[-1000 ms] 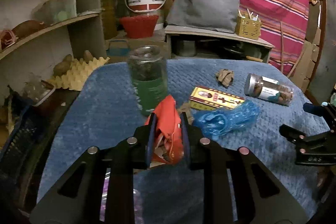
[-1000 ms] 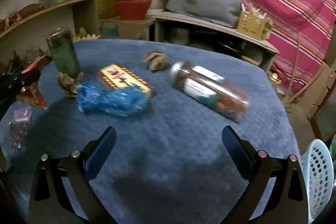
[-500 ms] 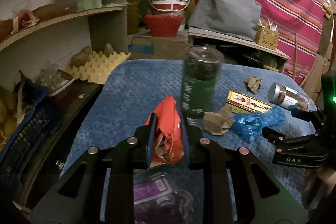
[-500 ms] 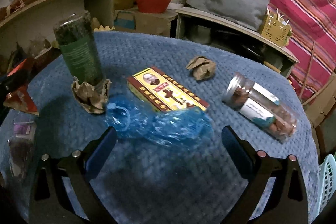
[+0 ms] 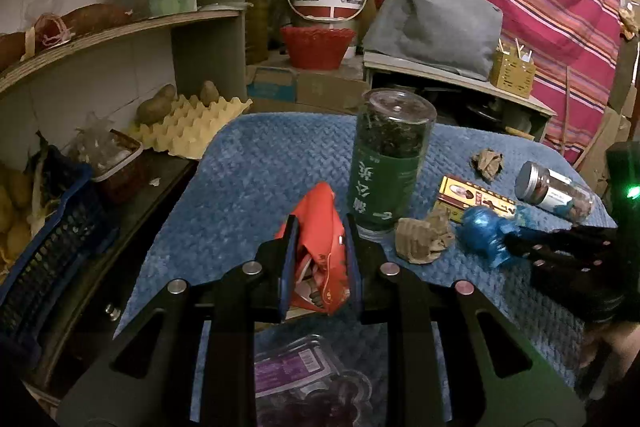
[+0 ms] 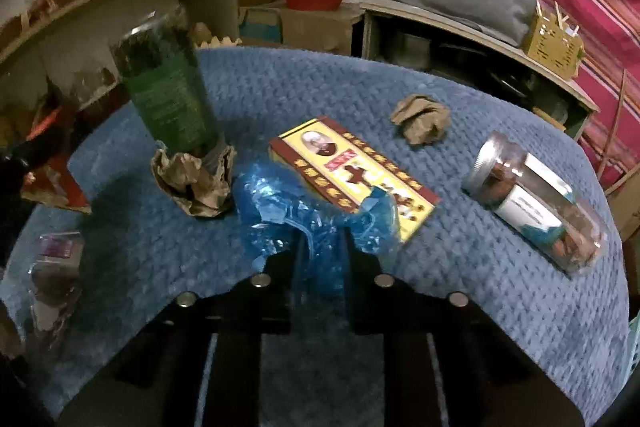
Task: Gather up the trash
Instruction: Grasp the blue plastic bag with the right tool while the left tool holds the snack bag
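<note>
My left gripper (image 5: 319, 227) is shut on a crumpled red wrapper (image 5: 320, 223) and holds it above the blue table cloth (image 5: 256, 163). My right gripper (image 6: 322, 239) is shut on a crumpled blue plastic bag (image 6: 280, 203) that lies on the cloth; it also shows in the left wrist view (image 5: 486, 231). A brown paper ball (image 6: 196, 183) lies against the base of a green tea jar (image 6: 168, 87). A second paper ball (image 6: 420, 117) lies farther back.
A yellow and red flat box (image 6: 352, 171) lies partly under the blue bag. A clear jar with a metal lid (image 6: 532, 199) lies on its side at the right. A clear packet with a purple label (image 5: 296, 367) lies near the front edge. Shelves and an egg tray (image 5: 188, 123) stand left.
My right gripper moved forward and closed on the blue plastic bag. My left gripper, still holding the red wrapper, shifted left and back, so the tea jar now sits to its right.
</note>
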A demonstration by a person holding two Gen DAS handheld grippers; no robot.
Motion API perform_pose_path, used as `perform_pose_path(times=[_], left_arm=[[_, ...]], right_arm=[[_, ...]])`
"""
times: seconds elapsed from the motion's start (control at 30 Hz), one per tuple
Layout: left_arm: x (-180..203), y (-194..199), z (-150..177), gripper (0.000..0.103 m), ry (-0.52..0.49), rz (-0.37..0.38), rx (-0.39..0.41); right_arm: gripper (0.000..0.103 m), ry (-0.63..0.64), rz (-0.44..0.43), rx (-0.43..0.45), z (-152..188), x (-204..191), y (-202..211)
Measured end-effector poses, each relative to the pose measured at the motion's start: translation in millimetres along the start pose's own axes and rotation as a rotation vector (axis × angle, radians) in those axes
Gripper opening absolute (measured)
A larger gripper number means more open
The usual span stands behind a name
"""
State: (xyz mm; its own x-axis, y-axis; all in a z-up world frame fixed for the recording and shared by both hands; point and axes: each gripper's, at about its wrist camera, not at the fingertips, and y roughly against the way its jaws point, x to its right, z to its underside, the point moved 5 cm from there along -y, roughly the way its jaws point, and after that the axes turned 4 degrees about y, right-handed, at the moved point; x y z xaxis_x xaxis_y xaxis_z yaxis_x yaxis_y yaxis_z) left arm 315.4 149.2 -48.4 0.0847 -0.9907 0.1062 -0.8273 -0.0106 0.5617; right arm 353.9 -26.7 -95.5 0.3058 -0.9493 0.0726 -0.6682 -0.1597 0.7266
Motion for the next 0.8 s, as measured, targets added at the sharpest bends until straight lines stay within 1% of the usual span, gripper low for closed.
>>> perform_pose_path(times=[0.23, 0.37, 0.5, 0.63, 0.8], left_arm=[[13, 2, 2, 0.021, -0.017, 0.015, 0.000], [22, 2, 4, 0.021, -0.033, 0.015, -0.001], [37, 5, 8, 0.021, -0.038, 0.057, -0.009], [57, 20, 12, 0.021, -0.069, 0.081, 0.006], [86, 46, 13, 0.021, -0.062, 0.121, 0.029]], right_arm=[[0.015, -0.036, 0.005, 0.040, 14, 37, 33], [0.015, -0.039, 0.035, 0.055, 27, 56, 53], [0.015, -0.068, 0.053, 0.074, 41, 76, 71], [0.015, -0.069, 0.089, 0.118, 50, 94, 93], [0.015, -0.080, 0.095, 0.154, 59, 118, 122]])
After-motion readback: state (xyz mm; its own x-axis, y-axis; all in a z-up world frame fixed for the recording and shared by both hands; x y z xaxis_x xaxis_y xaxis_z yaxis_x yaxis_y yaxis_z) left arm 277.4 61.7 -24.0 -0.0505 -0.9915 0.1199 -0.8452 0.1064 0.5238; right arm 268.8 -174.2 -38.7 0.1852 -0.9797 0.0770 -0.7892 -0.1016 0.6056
